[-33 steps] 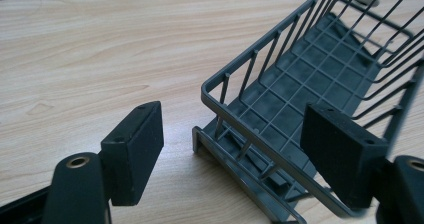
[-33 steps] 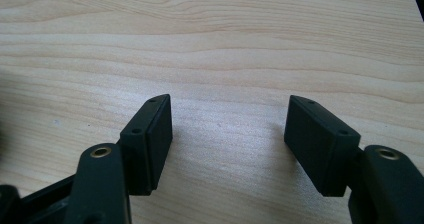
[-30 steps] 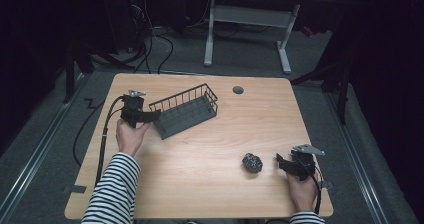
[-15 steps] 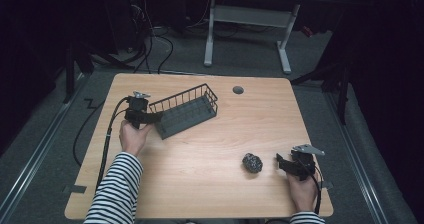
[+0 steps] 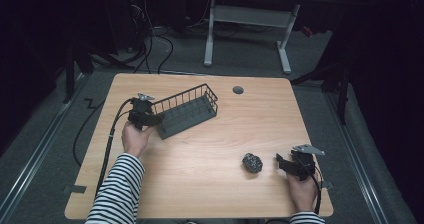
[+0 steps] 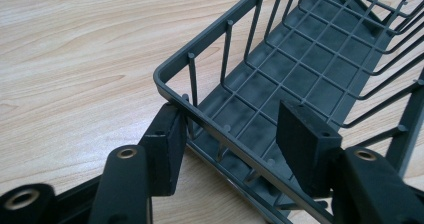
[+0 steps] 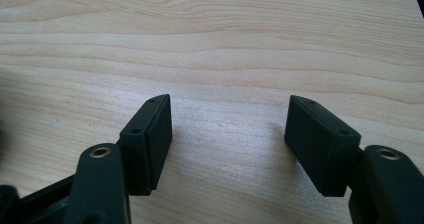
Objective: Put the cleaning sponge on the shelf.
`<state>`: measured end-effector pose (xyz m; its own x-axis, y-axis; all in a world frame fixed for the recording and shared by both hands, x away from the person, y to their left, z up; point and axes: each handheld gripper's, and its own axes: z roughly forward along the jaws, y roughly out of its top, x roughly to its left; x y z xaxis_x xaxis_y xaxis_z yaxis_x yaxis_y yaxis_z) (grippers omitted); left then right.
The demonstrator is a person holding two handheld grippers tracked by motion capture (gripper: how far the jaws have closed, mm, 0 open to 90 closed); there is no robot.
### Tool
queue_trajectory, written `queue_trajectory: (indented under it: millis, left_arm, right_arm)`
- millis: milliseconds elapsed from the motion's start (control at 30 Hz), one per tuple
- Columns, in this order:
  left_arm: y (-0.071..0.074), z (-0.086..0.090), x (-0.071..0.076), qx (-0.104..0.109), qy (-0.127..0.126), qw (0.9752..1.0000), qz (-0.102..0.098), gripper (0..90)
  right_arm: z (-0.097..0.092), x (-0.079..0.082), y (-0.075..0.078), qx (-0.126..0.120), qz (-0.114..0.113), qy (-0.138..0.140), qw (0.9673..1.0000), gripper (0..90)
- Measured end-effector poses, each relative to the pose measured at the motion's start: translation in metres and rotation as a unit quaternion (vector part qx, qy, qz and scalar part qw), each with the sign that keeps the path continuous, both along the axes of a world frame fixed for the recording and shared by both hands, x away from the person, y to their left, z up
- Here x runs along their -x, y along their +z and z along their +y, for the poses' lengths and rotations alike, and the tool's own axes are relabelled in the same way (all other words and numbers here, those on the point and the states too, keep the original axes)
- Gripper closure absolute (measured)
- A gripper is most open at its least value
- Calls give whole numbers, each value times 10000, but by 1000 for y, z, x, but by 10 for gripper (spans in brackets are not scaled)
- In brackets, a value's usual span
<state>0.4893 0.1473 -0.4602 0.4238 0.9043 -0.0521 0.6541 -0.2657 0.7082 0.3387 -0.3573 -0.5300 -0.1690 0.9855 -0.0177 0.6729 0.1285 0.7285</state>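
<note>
High view: wire basket tilted on the table, left of centre toward the far edge, its near end lifted at the left gripper. Dark crumpled lump near the front right, just beside the right gripper but apart from it. Round hole in the table farther back.

Left gripper view: jaws parted wide, straddling the basket's corner rim; one pad outside touching the wire, the other inside over the grid floor, not yet clamped. Basket probably light and stiff, thin smooth wires likely to slip or pivot; best taken on the thick rim near the corner.

Right gripper view: jaws spread wide over bare wood, holding nothing. Lump likely light; material unclear.
</note>
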Motion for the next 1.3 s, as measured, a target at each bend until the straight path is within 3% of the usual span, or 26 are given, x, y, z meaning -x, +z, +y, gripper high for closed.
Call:
queue_trajectory:
  millis: [500, 633, 1000, 1300]
  left_arm:
    - [2, -6, 7, -54, -152, 9999, 20, 483]
    - [0, -10, 12, 37, -212, 9997, -80, 493]
    - [1, -19, 24, -45, -440, 9990, -108, 499]
    - [0, -23, 35, 38, -572, 9982, -184, 506]
  right_arm:
    - [0, 0, 0, 1, -1, 1, 10000, 360]
    - [0, 0, 0, 2, 0, 2, 10000, 360]
    - [0, 0, 0, 1, 1, 3, 10000, 359]
    - [0, 0, 0, 2, -2, 4, 10000, 359]
